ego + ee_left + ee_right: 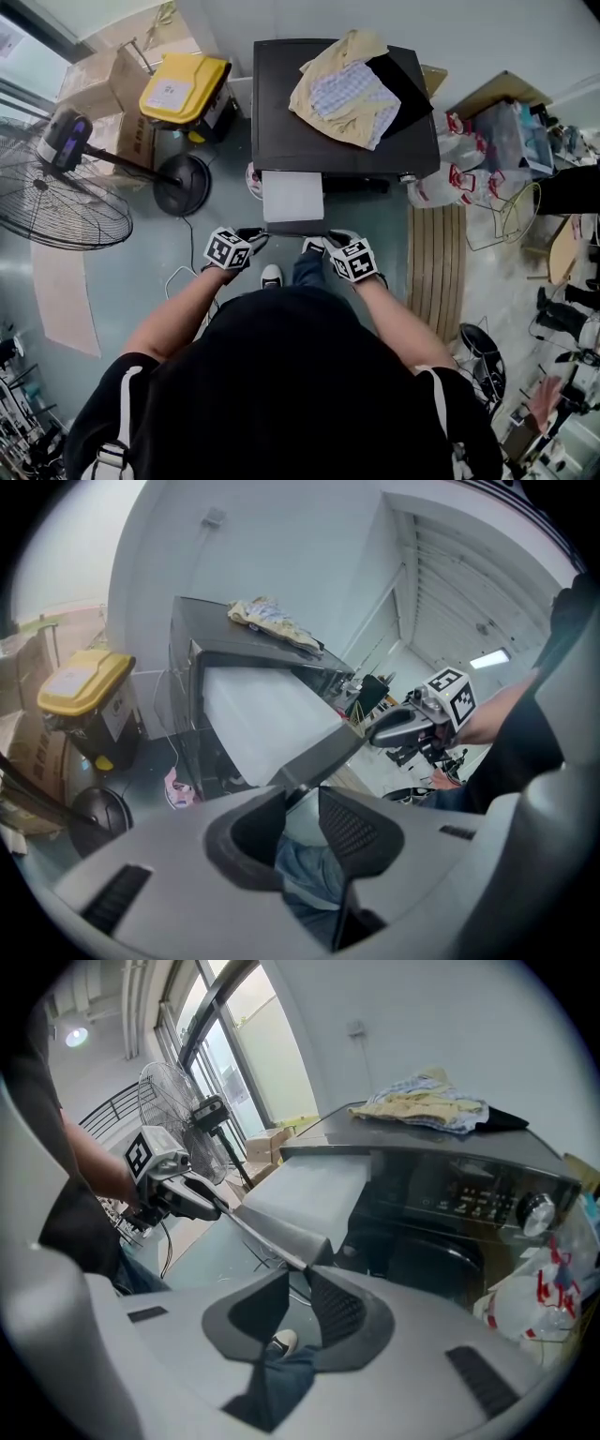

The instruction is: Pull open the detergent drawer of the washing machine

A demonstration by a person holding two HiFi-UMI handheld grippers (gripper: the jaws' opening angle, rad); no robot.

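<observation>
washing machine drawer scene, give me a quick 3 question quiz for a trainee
1. True or false: the detergent drawer stands pulled out of the washing machine.
2. What lies on top of the machine? A. clothes B. a bucket C. a fan
3. Fill in: the left gripper and right gripper each have their jaws clamped on the drawer's ____ panel.
Key: 1 true; 2 A; 3 front.

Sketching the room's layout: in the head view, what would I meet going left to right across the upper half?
Standing fan, yellow-lidded bin, washing machine, plastic bags.
</observation>
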